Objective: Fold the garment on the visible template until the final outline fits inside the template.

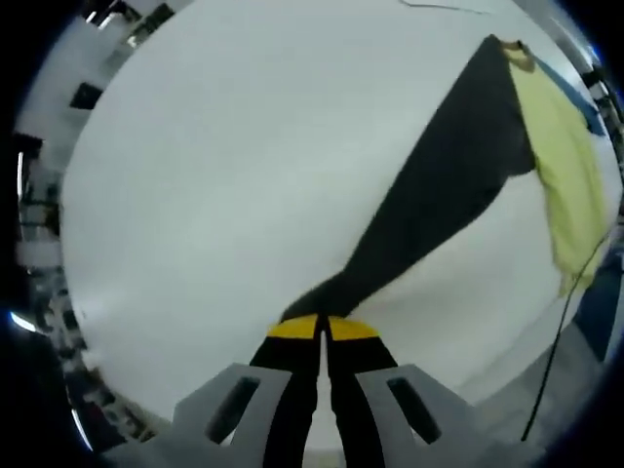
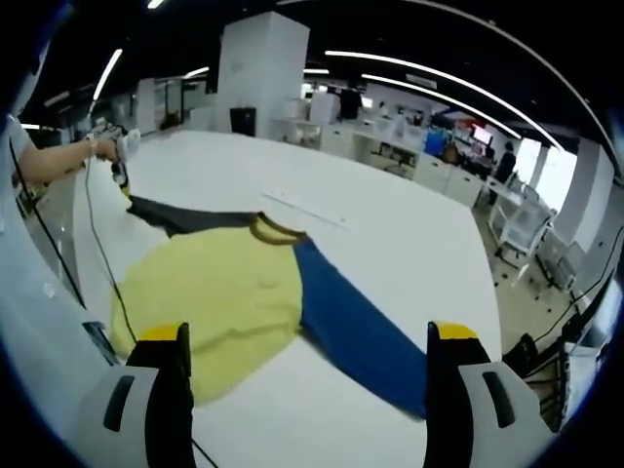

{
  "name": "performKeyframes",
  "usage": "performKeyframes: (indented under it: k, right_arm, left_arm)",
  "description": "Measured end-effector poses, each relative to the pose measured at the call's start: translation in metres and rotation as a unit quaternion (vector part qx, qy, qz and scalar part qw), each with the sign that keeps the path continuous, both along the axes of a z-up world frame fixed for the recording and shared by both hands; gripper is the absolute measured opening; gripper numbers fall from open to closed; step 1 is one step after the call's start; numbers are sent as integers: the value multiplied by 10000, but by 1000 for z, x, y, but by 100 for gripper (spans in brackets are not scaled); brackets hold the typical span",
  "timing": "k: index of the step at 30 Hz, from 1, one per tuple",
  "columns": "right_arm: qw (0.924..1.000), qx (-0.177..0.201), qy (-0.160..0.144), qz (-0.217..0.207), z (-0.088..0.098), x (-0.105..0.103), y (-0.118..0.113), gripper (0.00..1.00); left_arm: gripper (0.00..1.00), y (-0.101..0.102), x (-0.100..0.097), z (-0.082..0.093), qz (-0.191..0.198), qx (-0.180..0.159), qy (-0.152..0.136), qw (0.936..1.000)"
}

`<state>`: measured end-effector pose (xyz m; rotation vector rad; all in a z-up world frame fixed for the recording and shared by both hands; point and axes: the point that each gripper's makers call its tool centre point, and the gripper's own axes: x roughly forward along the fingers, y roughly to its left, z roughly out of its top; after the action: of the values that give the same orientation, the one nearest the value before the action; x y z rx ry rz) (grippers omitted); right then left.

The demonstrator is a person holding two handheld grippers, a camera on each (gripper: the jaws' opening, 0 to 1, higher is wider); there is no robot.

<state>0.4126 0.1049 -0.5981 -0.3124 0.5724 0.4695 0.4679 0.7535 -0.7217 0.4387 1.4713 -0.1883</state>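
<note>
The shirt (image 2: 219, 292) lay spread on the white table (image 2: 390, 244), seen in my right gripper view: a yellow body (image 2: 210, 297) in the middle, a blue sleeve (image 2: 356, 336) running out toward the lower right, a dark grey sleeve (image 2: 175, 216) running up toward the left, and a brown collar (image 2: 276, 230) at the top edge of the body. In my left gripper view the same shirt (image 1: 507, 175) appeared from the other end, with its dark grey sleeve (image 1: 429, 205) stretched in a long taut band from the yellow body (image 1: 565, 166) down to my left gripper (image 1: 322, 330). That gripper's yellow-tipped jaws stood pressed together on the cuff end of the grey sleeve, so I had it clamped on the cloth. A sliver of the blue sleeve (image 1: 575, 97) showed beyond the yellow body. My right gripper (image 2: 307, 336) hung above the near edge of the shirt with its jaws spread wide apart and nothing between them. In the right gripper view I also saw the left gripper (image 2: 119, 156) at the far end of the grey sleeve, held in a hand (image 2: 97, 148). A black cable (image 2: 97, 244) trailed along the table's left edge. Beyond the table stood a white pillar (image 2: 261, 73) and rows of office desks (image 2: 390, 141) under long ceiling lights (image 2: 429, 70)
</note>
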Motion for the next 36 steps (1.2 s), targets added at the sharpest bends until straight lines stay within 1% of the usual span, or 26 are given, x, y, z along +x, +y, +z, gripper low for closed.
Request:
performKeyframes:
  k: [3,5,9,10,14,23,25,26,28,31,36]
  right_arm:
    - [10000,-22,16,-43,0,1,-1,100]
    - [10000,-43,25,-64,1,2,-1,100]
    - [9999,-81,47,-89,1,4,0,100]
    - [9999,-81,54,-97,1,4,0,100]
    - [9998,-122,90,-123,1,5,1,100]
    - [9995,-171,123,-219,1,8,0,100]
    - [9995,-160,119,-235,2,9,0,100]
    - [9995,-156,119,-244,2,9,0,100]
    - [9995,-148,111,-266,2,10,-1,100]
    - [9994,-148,124,-290,2,10,-2,100]
    - [9994,-132,116,-305,2,10,-3,100]
  left_arm:
    - [0,4,12,-1,-154,137,-25,9998]
    - [0,7,19,-5,-116,153,-20,9998]
    - [0,11,32,-12,-172,215,-60,9996]
    - [0,12,34,-15,-161,213,-28,9996]
    - [0,16,36,-25,-184,228,106,9995]
    - [0,23,45,-44,-257,378,139,9989]
    - [0,25,46,-46,-259,397,131,9988]
    - [0,26,47,-47,-149,416,71,9990]
    - [0,25,47,-48,-158,423,72,9990]
    - [0,26,45,-50,-111,412,144,9990]
    - [0,28,46,-50,-125,447,154,9988]
